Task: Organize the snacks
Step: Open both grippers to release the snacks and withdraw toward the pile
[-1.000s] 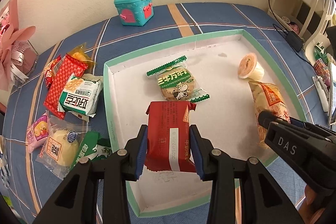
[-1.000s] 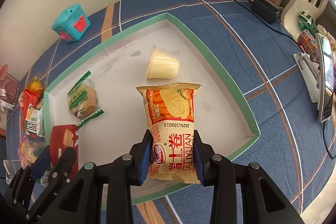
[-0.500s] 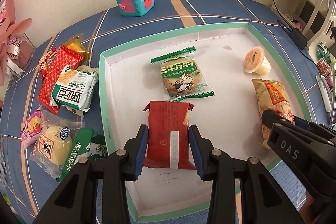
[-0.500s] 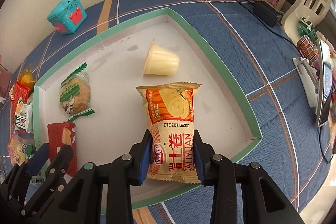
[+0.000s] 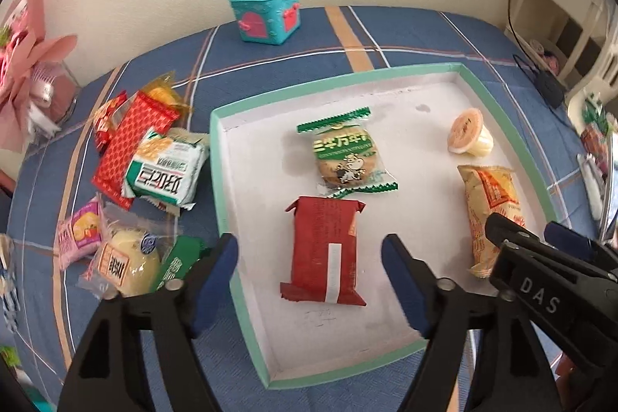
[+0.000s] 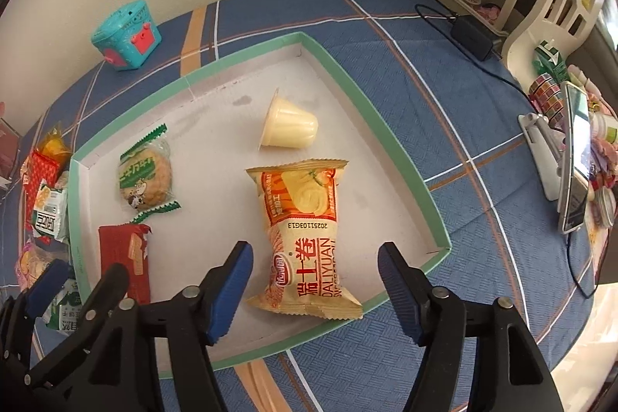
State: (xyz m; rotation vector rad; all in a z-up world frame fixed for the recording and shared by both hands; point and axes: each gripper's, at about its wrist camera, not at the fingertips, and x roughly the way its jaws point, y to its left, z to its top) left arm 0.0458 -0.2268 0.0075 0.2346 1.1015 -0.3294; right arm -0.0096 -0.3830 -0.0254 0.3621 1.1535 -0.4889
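Observation:
A white tray with a green rim [image 5: 220, 157] [image 6: 370, 118] lies on the blue checked cloth. In it lie a red snack pack [image 5: 324, 253] [image 6: 123, 257], a green round biscuit pack [image 5: 343, 153] [image 6: 145, 176], a jelly cup [image 5: 469, 138] [image 6: 289, 126] and a yellow Swiss-roll pack [image 5: 490, 207] [image 6: 305, 238]. My left gripper [image 5: 309, 257] is open, its jaws on either side of the red pack without touching. My right gripper [image 6: 314, 269] is open around the yellow pack's near end.
Several loose snack packs [image 5: 146, 161] lie in a pile left of the tray. A teal toy box [image 5: 266, 10] stands by the wall. A phone on a stand [image 6: 571, 172], a charger and cable [image 6: 475, 33] and a white chair are at the right.
Both grippers have opened and let go: the red pack and the yellow pack now lie loose in the tray. Both grippers drew back slightly.

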